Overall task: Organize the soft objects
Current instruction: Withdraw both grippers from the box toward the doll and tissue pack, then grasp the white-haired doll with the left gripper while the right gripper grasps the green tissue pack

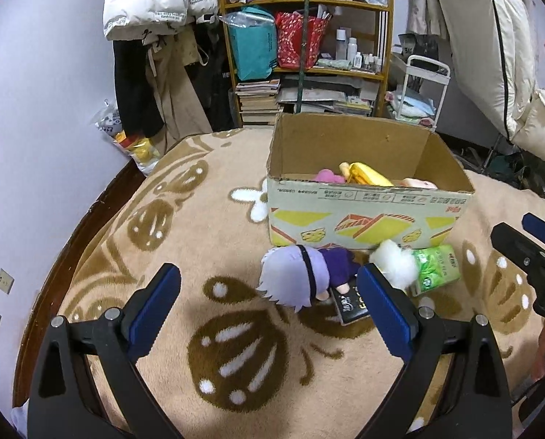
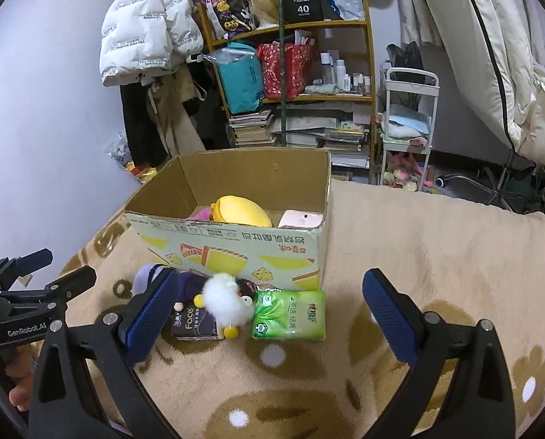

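Plush doll (image 1: 301,274) lies untouched ahead of wide-open, empty left hand-held gripper (image 1: 268,303).

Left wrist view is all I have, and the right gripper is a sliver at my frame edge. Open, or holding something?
Observer: Open. The right gripper has its fingers spread, nothing between them, facing the items in front of the cardboard box.
Operator: The white fluffy thing is half hidden on my side. What is it?
Observer: A white fluffy toy with yellow feet, lying partly over the black pack, beside the green tissue pack.
Operator: What's in the box's right corner?
Observer: A pale pink boxy item, next to the yellow plush.
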`<state>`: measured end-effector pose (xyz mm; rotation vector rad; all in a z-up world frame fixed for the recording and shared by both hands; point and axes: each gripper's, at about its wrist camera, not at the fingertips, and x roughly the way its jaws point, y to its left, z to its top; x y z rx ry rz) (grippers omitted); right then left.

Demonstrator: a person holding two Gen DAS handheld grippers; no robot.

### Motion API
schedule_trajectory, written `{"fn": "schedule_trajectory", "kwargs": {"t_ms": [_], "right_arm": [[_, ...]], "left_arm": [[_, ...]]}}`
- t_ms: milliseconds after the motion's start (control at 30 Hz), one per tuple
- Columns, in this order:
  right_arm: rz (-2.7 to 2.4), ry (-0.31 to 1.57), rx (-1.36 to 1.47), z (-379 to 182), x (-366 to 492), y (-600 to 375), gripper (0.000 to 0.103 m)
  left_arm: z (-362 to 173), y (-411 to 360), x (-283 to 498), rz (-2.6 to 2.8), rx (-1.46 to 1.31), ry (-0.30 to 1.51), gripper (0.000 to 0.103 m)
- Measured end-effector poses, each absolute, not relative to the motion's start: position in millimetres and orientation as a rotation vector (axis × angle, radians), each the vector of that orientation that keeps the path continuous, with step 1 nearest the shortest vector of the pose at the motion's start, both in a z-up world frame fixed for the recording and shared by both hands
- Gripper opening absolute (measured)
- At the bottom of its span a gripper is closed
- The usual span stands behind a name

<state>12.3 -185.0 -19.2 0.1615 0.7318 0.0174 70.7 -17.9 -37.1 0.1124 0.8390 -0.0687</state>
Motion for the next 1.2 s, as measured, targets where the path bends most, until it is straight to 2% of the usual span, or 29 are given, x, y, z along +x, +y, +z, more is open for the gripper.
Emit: {"fn": "schedule_trajectory", "kwargs": {"t_ms": [733, 1200], "right_arm": [[-0.076, 0.842, 0.194, -63.7, 46.5, -201.7, 0.103], [-0.110, 0.961, 0.201, -94.0, 60.0, -209.2, 0.103]], "left_arm": [[-89.4, -16.7, 141.0, -0.059, 0.080, 0.986, 0.096], [-117.3, -23.5, 152.5, -0.050, 0.137, 1.058, 0.096]]}}
